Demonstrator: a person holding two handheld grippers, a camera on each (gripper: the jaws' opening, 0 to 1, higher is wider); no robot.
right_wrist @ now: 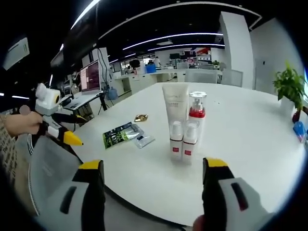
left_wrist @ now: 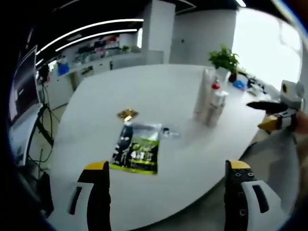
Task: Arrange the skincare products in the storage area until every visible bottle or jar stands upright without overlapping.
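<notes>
A group of skincare products stands upright on the white table (right_wrist: 250,144): a tall cream tube (right_wrist: 175,108), a pump bottle with a red band (right_wrist: 197,111) and two small white bottles (right_wrist: 177,140) in front. The left gripper view shows the same cluster (left_wrist: 211,101) at the far right of the table. A green and black sachet pack (left_wrist: 136,150) (right_wrist: 120,134) lies flat, with a small clear sachet (left_wrist: 169,131) (right_wrist: 143,140) and a gold item (left_wrist: 127,114) (right_wrist: 141,118) beside it. My left gripper (left_wrist: 167,166) (right_wrist: 60,129) is open and holds nothing. Just as bare, my right gripper (right_wrist: 153,165) (left_wrist: 272,115) hangs open before the bottles.
A potted plant (left_wrist: 224,60) (right_wrist: 290,86) stands at the table's far side, with a blue object (right_wrist: 299,130) near it. A grey chair (right_wrist: 48,168) sits at the table's near edge. Desks and monitors (right_wrist: 91,77) fill the office behind.
</notes>
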